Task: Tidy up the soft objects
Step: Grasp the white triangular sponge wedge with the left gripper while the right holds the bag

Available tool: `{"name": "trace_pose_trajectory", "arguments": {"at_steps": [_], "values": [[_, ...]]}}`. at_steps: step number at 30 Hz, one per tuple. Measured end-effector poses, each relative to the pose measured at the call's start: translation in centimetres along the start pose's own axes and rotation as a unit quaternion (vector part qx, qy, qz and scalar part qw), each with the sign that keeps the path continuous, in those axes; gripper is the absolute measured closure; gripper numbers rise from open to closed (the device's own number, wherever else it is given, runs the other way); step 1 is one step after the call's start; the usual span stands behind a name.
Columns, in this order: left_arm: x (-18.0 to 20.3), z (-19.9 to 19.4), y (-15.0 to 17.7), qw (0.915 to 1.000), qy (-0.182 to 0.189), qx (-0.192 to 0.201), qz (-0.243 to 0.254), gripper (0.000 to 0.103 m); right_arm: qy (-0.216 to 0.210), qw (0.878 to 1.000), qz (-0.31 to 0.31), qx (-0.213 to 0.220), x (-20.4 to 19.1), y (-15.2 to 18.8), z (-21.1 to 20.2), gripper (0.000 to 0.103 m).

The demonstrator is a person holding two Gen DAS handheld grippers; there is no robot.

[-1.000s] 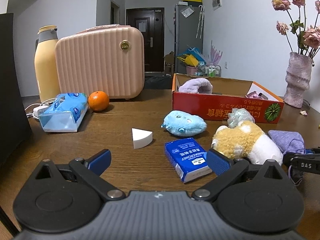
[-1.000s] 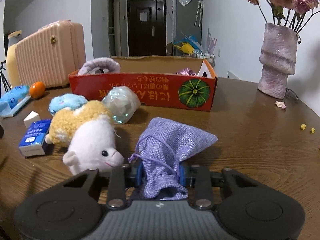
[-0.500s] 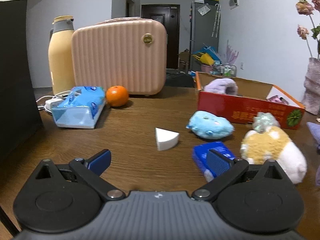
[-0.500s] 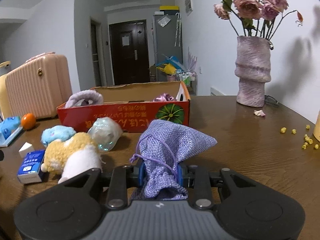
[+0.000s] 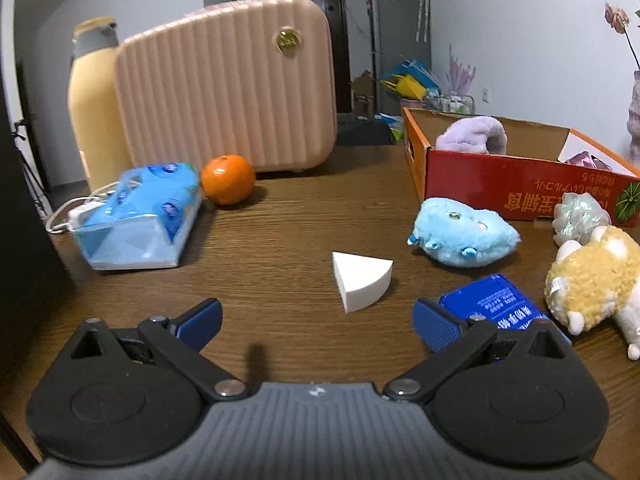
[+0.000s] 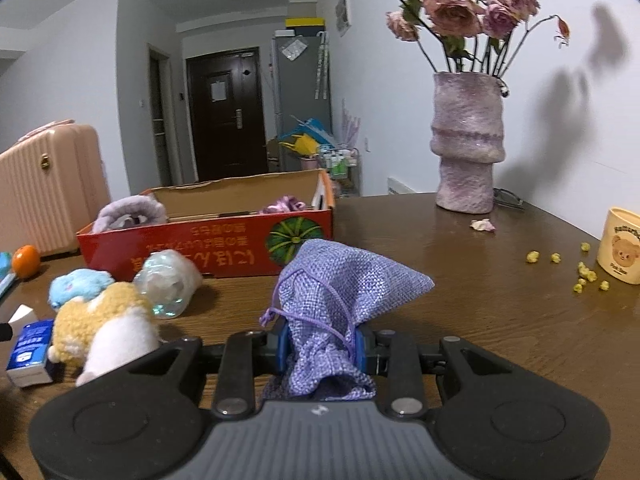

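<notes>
Home living space, wooden table, flower vase, front door, fridge

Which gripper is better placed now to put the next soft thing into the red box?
The right gripper: it is shut on the purple drawstring pouch, with the red cardboard box just ahead. The left gripper is open and empty, facing the white wedge sponge.

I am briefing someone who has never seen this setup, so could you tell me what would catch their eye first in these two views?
Foremost is the purple drawstring pouch, pinched between the right gripper fingers at the bottom centre of the right wrist view. Behind it stands the red cardboard box, and to the right a lilac vase of dried roses. In the left wrist view, the open left gripper faces a white wedge-shaped sponge, with a pink ribbed case at the back.
</notes>
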State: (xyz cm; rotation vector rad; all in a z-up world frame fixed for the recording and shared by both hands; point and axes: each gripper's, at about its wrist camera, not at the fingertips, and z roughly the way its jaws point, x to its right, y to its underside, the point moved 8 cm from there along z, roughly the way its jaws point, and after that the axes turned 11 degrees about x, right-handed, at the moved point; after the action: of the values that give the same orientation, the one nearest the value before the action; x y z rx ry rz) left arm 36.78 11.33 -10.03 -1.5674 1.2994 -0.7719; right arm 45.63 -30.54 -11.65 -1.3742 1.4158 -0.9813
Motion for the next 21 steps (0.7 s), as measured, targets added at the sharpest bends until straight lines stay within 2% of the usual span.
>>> {"name": "trace_pose_trajectory", "arguments": {"at_steps": [7,12,16,21], "values": [[0.7,2.7,-0.3,0.9996,0.025,-0.01,0.007,0.001,0.024,1.0,0.006,0.0,1.2,0.0,0.4,0.074],[0.9,4.2,-0.6,0.9989,0.043,-0.014,0.008,0.023,0.03,1.0,0.0,-0.006,1.2,0.3,0.6,0.074],[1.1,5.2,-0.6,0.998,0.059,-0.023,0.005,0.035,0.029,1.0,-0.006,-0.007,1.0,0.4,0.7,0.074],[1.4,5.4,-0.5,0.9962,0.083,-0.029,0.002,0.066,0.026,1.0,-0.007,-0.007,0.9,0.3,0.6,0.074]]}}
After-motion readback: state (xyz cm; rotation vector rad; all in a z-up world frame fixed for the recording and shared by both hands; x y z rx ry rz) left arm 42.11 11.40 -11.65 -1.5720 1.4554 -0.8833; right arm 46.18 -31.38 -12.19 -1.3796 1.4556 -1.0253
